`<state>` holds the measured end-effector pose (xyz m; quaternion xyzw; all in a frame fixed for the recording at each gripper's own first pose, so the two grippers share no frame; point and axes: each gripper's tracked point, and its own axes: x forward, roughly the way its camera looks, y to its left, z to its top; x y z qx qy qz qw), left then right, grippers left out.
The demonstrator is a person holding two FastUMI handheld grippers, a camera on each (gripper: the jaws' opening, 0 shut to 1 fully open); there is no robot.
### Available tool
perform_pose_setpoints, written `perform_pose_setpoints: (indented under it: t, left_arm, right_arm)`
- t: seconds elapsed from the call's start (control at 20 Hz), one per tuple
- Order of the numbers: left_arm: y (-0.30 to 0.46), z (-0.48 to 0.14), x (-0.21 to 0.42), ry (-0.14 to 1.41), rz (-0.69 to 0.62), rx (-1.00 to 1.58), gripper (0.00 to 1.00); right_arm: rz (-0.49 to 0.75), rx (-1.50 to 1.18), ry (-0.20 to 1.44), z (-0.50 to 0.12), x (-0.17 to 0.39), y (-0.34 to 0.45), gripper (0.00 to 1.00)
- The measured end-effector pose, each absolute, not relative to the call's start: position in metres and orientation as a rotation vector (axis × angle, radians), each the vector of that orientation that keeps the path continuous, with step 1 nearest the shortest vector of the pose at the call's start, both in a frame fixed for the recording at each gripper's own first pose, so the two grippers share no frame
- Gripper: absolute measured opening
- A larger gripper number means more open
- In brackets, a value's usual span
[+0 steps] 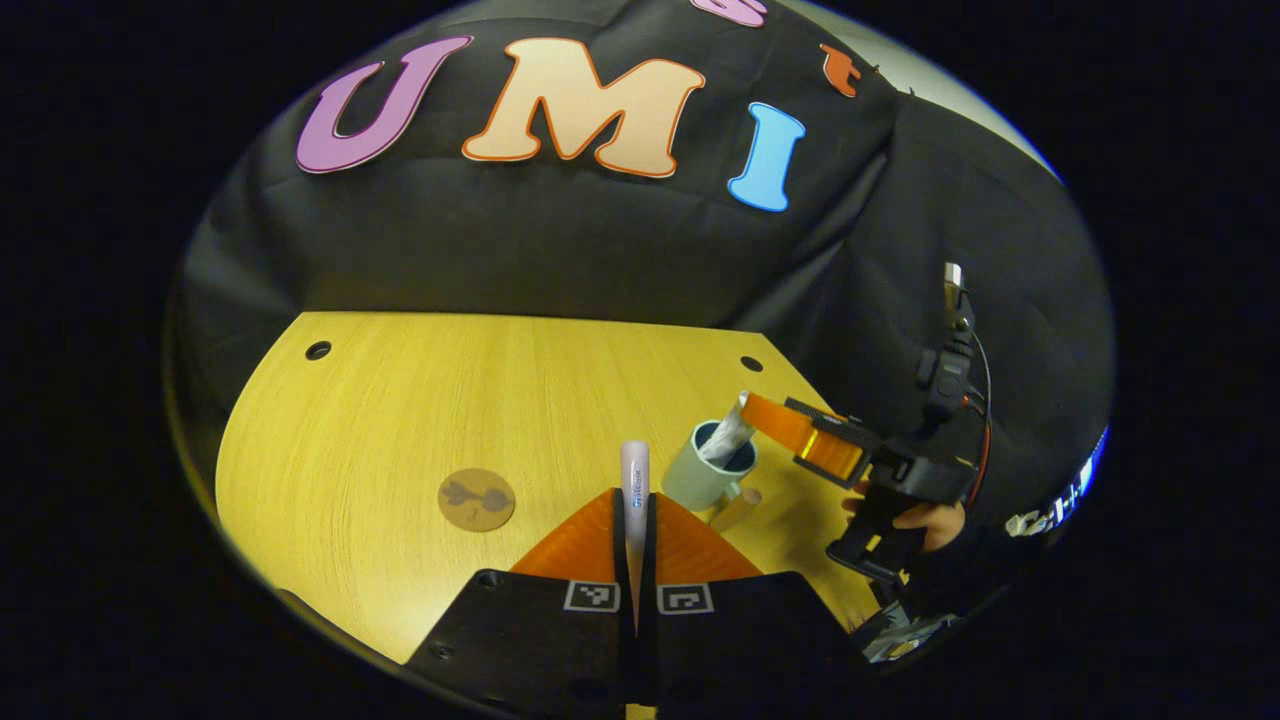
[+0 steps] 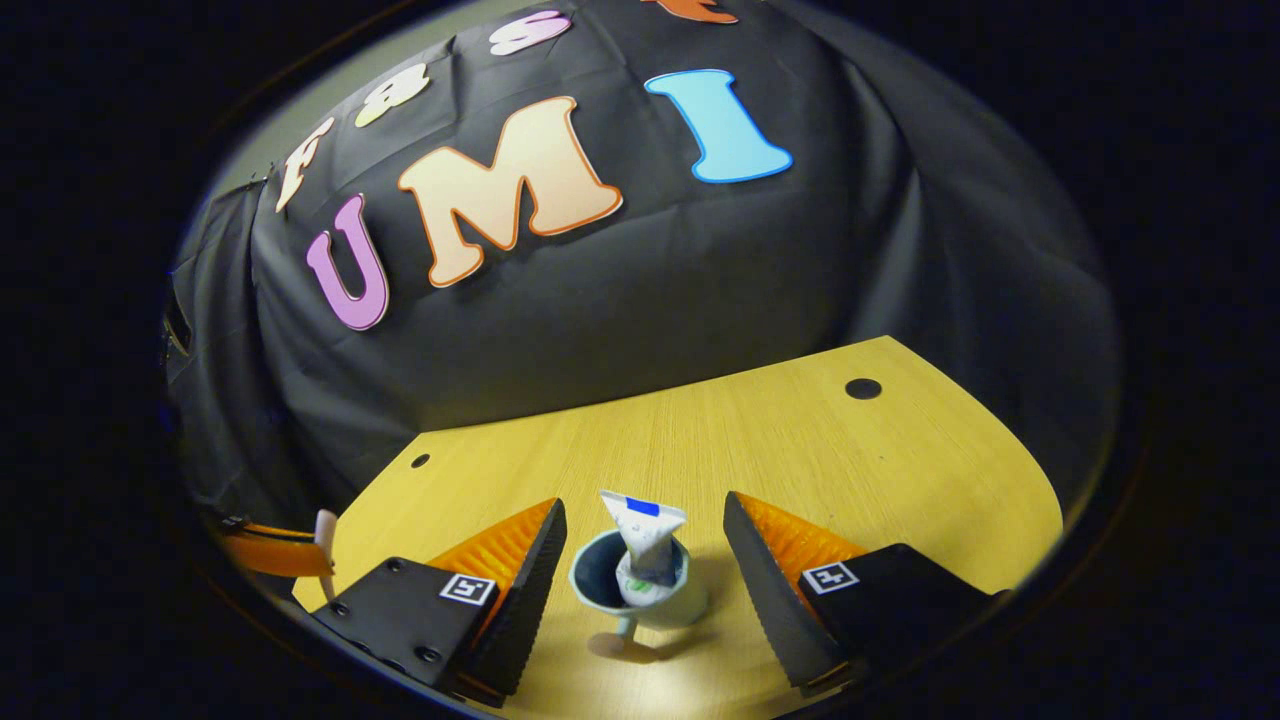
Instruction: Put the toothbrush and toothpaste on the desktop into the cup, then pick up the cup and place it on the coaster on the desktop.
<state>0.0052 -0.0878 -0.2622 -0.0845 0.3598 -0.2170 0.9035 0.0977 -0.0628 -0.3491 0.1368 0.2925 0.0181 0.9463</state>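
Note:
My left gripper [image 1: 637, 497] is shut on a pale toothbrush [image 1: 634, 465] that sticks up between its fingers, above the wooden desktop [image 1: 420, 400]. Just right of it stands a pale green cup [image 1: 700, 480] with the toothpaste tube [image 1: 728, 435] leaning inside. A round brown coaster [image 1: 477, 499] lies to the left. My right gripper [image 2: 642, 503] stands open over the cup [image 2: 600, 585], one finger on each side and touching nothing. The toothpaste tube [image 2: 645, 545] stands upright in the cup. The right gripper [image 1: 765, 415] hovers at the cup's right rim, held by a hand [image 1: 935, 525].
The cup's wooden handle [image 2: 620, 640] points toward the right gripper view's camera. The desktop has small dark holes [image 1: 318, 350] [image 2: 863, 388] near its back corners. Black cloth walls the table at the back and sides. The left gripper [image 2: 270, 555] with the toothbrush shows at the far left.

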Motion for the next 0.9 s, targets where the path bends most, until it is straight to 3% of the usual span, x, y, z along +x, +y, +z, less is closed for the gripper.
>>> perform_pose_setpoints:
  t: [0.45, 0.7, 0.9]
  left_arm:
    - [-0.167, -0.232, 0.082, 0.561, -0.555, -0.228, 0.00]
    - [-0.204, -0.219, 0.124, 0.455, -0.552, -0.318, 0.00]
    - [-0.231, -0.243, 0.147, 0.456, -0.538, -0.390, 0.00]
  right_arm:
    - [-0.089, 0.279, 0.626, -0.335, 0.025, -0.126, 0.95]
    - [-0.096, 0.256, 0.639, -0.325, 0.005, -0.129, 0.95]
    - [-0.108, 0.244, 0.671, -0.328, -0.013, -0.135, 0.95]
